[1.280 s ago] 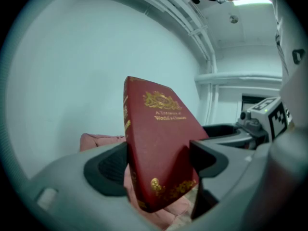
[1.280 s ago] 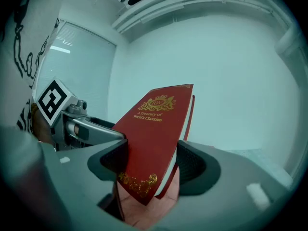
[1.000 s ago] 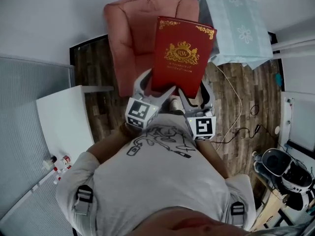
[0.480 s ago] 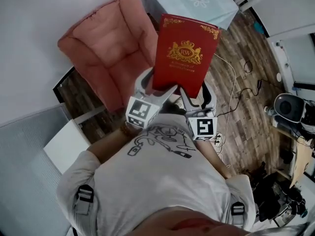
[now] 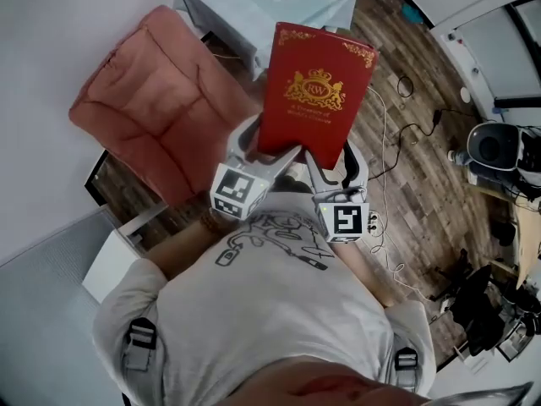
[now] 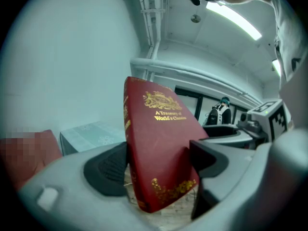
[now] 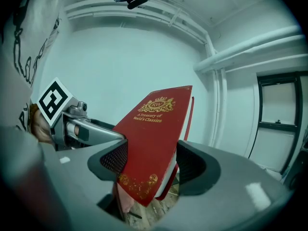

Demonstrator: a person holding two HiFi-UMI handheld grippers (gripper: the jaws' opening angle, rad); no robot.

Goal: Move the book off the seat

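A thick red book with gold print point(image 5: 311, 96) hangs in the air in front of my chest, over the wooden floor. My left gripper point(image 5: 266, 146) is shut on its near left corner; in the left gripper view the book point(image 6: 156, 148) fills the gap between the black pads. My right gripper point(image 5: 331, 155) is shut on its near right corner, with the book point(image 7: 154, 138) wedged between its pads. The pink padded seat point(image 5: 156, 112) lies to the left of the book, with nothing on it.
A low table under a pale blue floral cloth point(image 5: 266, 2) stands beyond the seat. White cables point(image 5: 385, 167) trail across the wooden floor at the right. A white box point(image 5: 114, 252) sits at the lower left, and dark equipment point(image 5: 499, 150) at the right edge.
Holding the book in both grippers, I have swung round to the right. The seat has slid from behind the book to the left of it, and the floor at the right has come into view.
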